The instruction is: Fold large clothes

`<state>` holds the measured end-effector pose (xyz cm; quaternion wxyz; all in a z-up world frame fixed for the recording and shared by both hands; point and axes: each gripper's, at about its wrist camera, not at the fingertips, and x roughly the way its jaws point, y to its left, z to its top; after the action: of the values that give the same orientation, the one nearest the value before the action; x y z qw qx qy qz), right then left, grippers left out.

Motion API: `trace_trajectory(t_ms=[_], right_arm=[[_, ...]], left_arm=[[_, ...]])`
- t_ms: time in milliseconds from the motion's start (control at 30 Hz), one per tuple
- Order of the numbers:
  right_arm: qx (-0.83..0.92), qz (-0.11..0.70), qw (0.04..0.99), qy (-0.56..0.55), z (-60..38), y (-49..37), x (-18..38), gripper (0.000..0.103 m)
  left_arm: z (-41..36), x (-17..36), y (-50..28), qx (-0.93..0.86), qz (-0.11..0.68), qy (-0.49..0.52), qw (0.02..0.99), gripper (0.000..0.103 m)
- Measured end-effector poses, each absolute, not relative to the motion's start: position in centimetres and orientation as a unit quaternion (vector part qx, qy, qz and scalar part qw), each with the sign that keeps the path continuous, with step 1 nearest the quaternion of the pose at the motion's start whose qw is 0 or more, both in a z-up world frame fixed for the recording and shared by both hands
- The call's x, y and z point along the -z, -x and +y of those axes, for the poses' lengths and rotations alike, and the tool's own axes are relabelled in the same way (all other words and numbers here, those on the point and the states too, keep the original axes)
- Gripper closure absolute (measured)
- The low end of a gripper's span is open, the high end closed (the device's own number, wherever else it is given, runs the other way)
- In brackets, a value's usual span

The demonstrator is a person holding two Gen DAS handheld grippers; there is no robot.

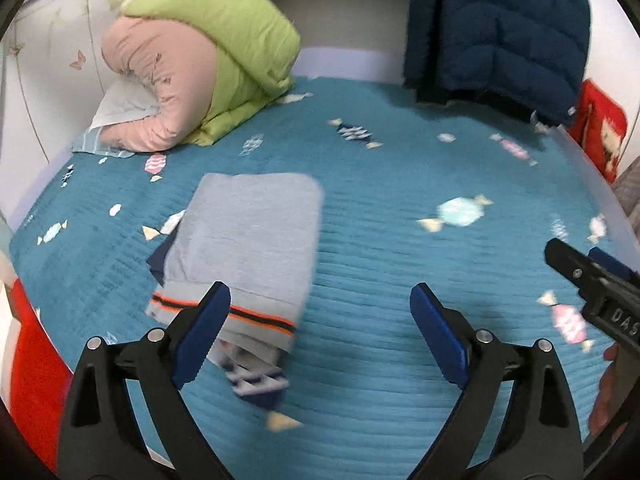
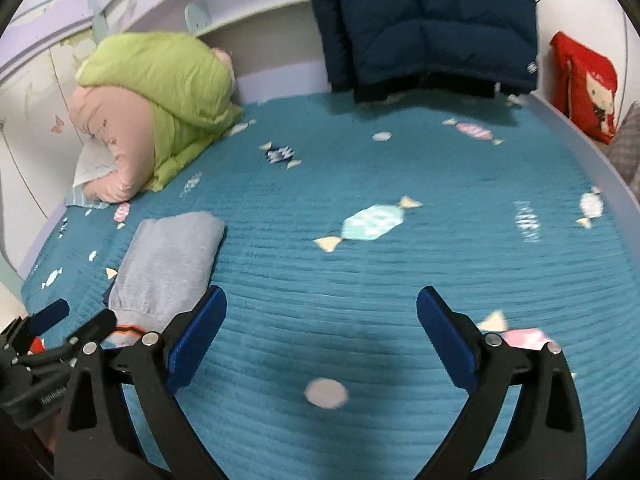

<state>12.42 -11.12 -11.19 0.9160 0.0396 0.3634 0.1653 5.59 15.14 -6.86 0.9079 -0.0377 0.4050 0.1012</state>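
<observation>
Both views are smeared by blur, so the candy prints on the bed [image 2: 360, 312] cover are soft. The folded grey garment [image 1: 248, 240] lies on the left part of the bed; in the left wrist view its near left corner is hidden behind the left tool's [image 1: 320, 328] left finger, and a dark layer and a patterned piece peeking from under it cannot be made out. The striped hem end points near, the folded end far, so its long axis runs near to far. Right of it the cover lies bare up to the bed's right rail, with wide room. At the far left a green and pink quilt [image 2: 160, 112] is heaped against the wall; a navy jacket [image 2: 424, 24] hangs over the far edge, its top cut off. The left tool is spread wide with nothing in it, above the hem. The right tool [image 2: 322, 336] is likewise wide and empty over bare cover.
</observation>
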Motion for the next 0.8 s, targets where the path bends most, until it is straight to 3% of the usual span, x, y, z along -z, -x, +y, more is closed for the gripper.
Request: trace_trajectory(t_ms=[367, 800], right_arm=[[-0.145, 0.275, 0.95, -0.024, -18.0, -7.3, 6.6, 0.008], [-0.154, 0.261, 0.953, -0.014, -19.7, -6.7, 6.6, 0.008]], left_arm=[[6.0, 1.3, -1.5, -0.1, 0.34, 0.03, 0.934, 0.005], [3.9, 0.2, -0.2, -0.111, 0.327, 0.045, 0.938, 0.005]])
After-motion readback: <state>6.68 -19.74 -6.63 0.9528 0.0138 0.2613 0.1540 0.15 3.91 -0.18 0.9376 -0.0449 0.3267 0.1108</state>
